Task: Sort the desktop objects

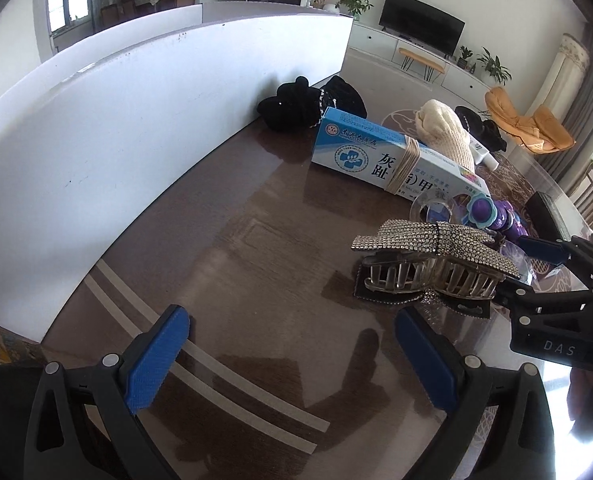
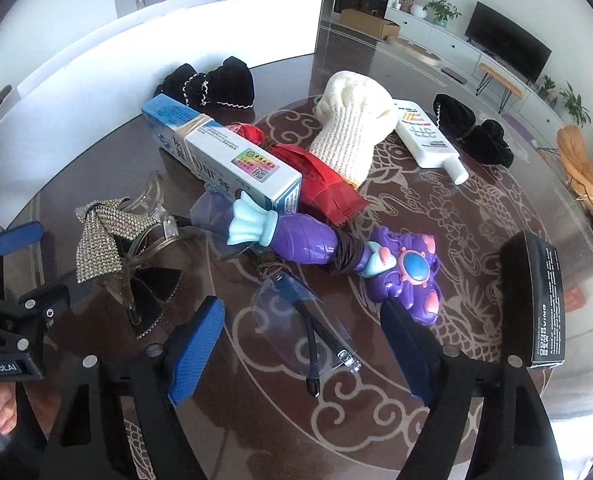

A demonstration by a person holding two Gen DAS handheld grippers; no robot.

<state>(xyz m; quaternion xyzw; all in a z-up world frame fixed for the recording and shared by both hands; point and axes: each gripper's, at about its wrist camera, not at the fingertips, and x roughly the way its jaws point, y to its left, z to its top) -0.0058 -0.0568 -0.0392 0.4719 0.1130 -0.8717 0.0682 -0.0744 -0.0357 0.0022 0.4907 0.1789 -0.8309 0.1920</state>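
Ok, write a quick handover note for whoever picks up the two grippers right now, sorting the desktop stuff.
Left gripper: open, empty, low over bare table.
Right gripper: open, empty, hovering above the glasses.
Things: rhinestone bow hair clip beside the left gripper; blue medicine box lying on a red packet; purple toy wand mid-table; cream knit hat, white bottle, black velvet hair pieces further back; black box at right.
Done: nothing visibly sorted.
Left: everything, likely starting with the glasses.

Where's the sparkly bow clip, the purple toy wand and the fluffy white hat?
sparkly bow clip (image 1: pixel 432 240): left wrist view, bow's middle knot.
purple toy wand (image 2: pixel 308 242): right wrist view, purple handle.
white hat (image 2: pixel 350 128): right wrist view, knitted middle.
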